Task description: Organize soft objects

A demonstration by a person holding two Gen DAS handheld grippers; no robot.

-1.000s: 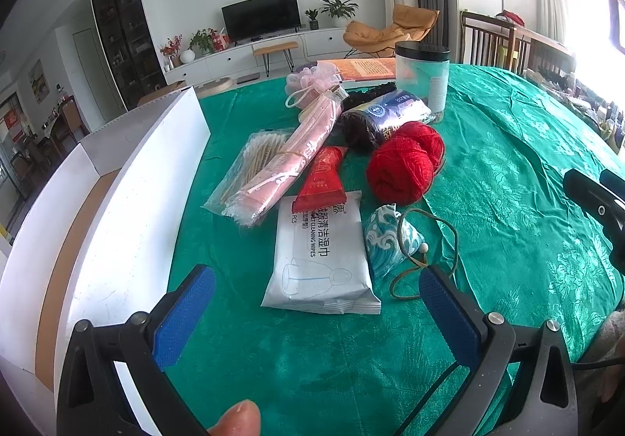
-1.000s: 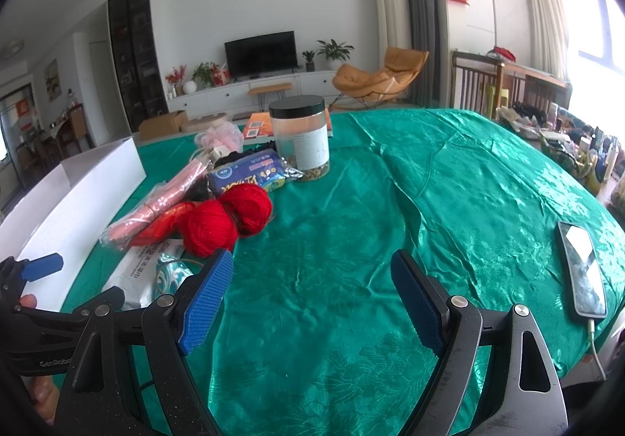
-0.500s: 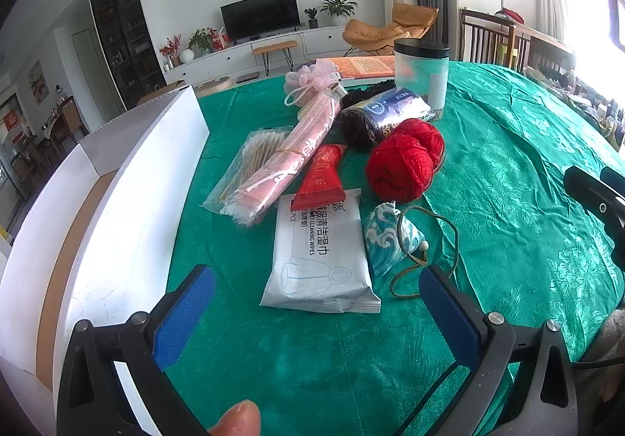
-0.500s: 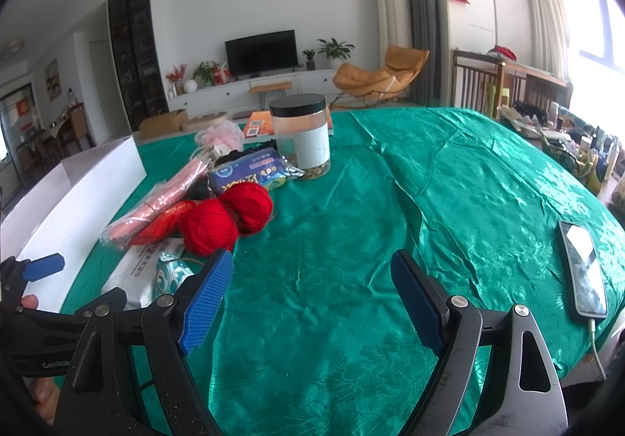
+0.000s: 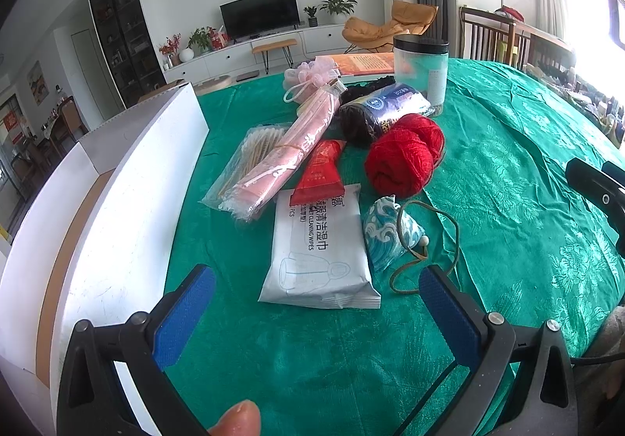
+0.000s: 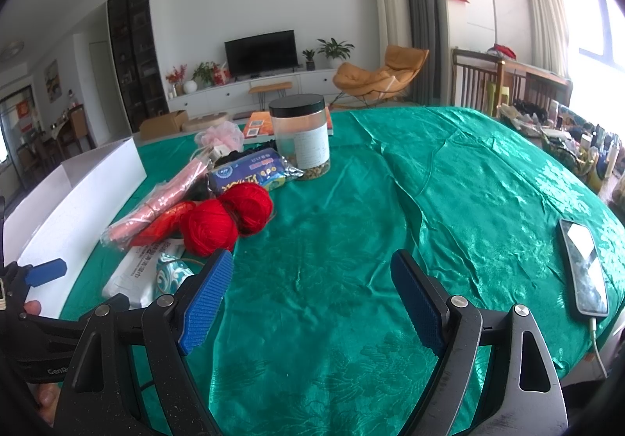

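Yarn balls (image 5: 404, 159), red, lie mid-table (image 5: 508, 170) among a wipes pack (image 5: 318, 252), patterned pouch (image 5: 384, 237), pink bundle (image 5: 289, 147) and lidded jar (image 6: 300, 135). White box (image 5: 129, 209) stands left. Left hand-held gripper (image 5: 316, 303) and right hand-held gripper (image 6: 308, 299) hover wide, empty.

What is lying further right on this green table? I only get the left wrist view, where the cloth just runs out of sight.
Observer: A smartphone lies screen up near the table's right edge, with a white cable plugged into its near end.
Operator: And that black thing poking in on my right?
Observer: That is the right gripper. Its blue fingers stand wide apart over bare cloth, holding nothing.
Operator: Is the black-lidded jar empty?
Observer: Not quite. The jar has a thin brownish layer at its bottom.
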